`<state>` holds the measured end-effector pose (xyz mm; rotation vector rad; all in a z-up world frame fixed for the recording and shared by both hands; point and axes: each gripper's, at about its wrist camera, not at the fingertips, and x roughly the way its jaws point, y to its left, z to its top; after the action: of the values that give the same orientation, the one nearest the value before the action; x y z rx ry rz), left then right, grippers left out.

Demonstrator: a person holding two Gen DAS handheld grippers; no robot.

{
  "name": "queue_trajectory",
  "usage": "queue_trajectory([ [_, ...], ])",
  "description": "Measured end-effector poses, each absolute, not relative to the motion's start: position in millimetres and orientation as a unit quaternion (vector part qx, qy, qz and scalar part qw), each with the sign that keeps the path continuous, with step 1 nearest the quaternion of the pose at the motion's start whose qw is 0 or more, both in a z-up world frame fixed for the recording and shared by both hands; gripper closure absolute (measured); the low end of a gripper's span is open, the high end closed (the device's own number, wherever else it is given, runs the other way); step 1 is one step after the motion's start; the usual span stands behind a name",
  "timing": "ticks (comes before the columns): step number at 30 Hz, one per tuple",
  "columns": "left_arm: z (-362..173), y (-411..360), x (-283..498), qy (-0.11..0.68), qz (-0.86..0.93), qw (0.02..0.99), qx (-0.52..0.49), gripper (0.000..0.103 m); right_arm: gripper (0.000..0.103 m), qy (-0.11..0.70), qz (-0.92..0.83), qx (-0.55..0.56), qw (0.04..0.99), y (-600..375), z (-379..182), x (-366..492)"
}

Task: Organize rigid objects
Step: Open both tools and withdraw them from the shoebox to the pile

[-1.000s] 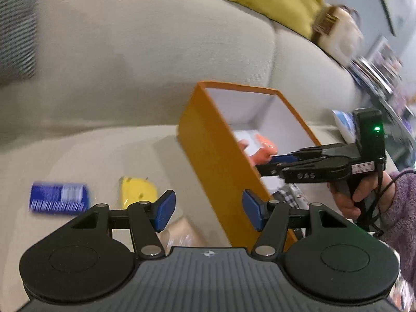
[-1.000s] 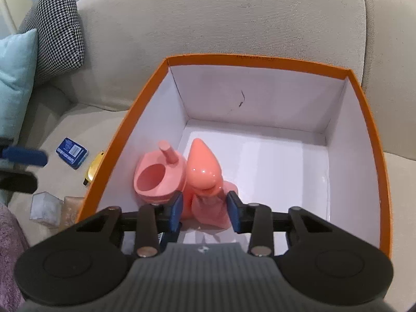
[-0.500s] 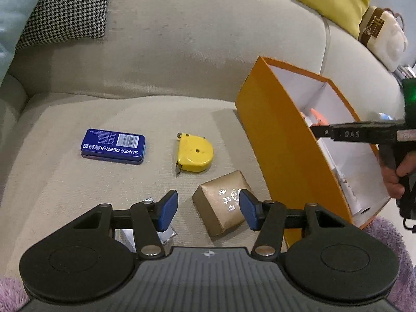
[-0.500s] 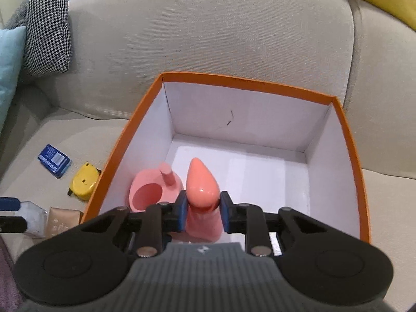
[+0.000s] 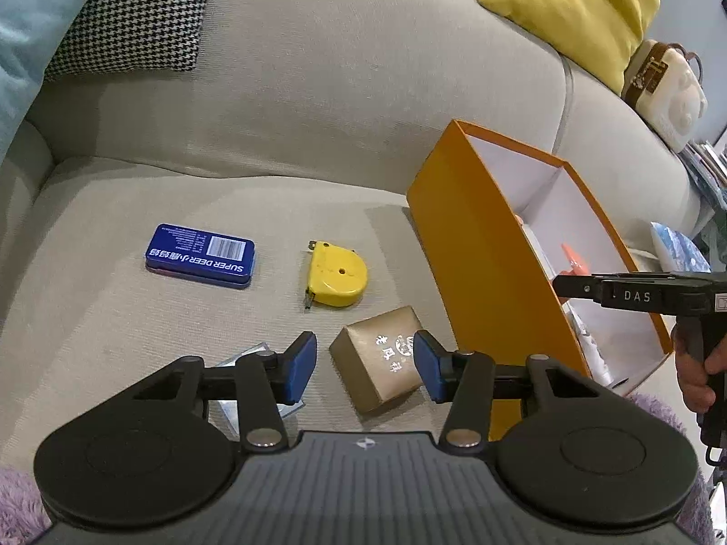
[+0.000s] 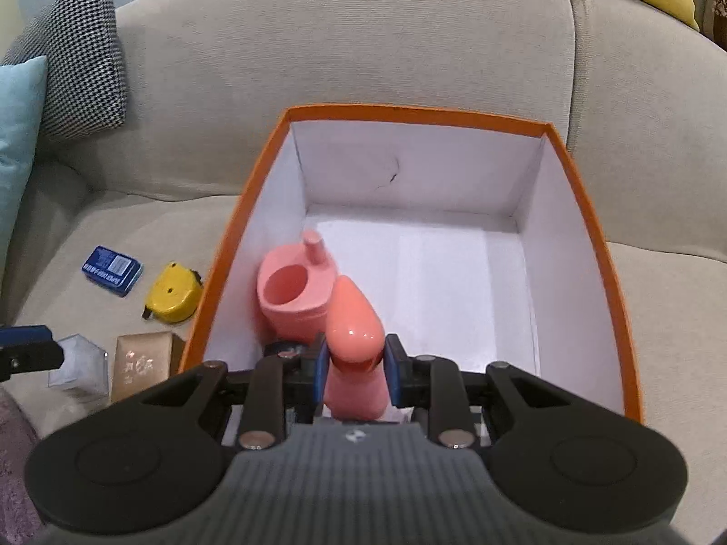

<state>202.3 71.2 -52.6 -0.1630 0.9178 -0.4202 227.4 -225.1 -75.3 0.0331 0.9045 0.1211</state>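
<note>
Pink, glossy cone-shaped toy [image 6: 352, 318] stands pinched in the right gripper [image 6: 353, 365] inside the orange box [image 6: 586, 209], higher than before; left gripper [image 5: 363, 365] is closing around the gold box [image 5: 379, 370], not yet touching.

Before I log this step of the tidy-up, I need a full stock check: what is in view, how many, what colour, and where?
orange box: 1, orange outside, white inside, on the sofa seat
pink holder: 1, pink, inside the box, left side
pink cone piece: 1, pink, over the box's near end, between the right jaws
blue tin: 1, blue, on the seat left of the box
tape measure: 1, yellow, between tin and box
gold box: 1, gold, nearest the left jaws
clear case: 1, transparent, left of the gold box
cushions: houndstooth, light blue, yellow
left gripper: jaws closing, nothing gripped
right gripper: jaws shut on the cone piece
</note>
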Motion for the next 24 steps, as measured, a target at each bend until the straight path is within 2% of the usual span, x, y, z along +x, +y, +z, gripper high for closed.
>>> queue_trajectory([
  [17, -50, 69, 201, 0.449, -0.197, 0.868, -0.074, 0.046, 0.075, 0.444, 0.074, 0.006, 0.893, -222, -84, 231],
  [24, -43, 84, 192, 0.461, -0.198, 0.863, -0.065, 0.046, 0.064, 0.405, 0.05, -0.002, 0.913, -215, -54, 212],
])
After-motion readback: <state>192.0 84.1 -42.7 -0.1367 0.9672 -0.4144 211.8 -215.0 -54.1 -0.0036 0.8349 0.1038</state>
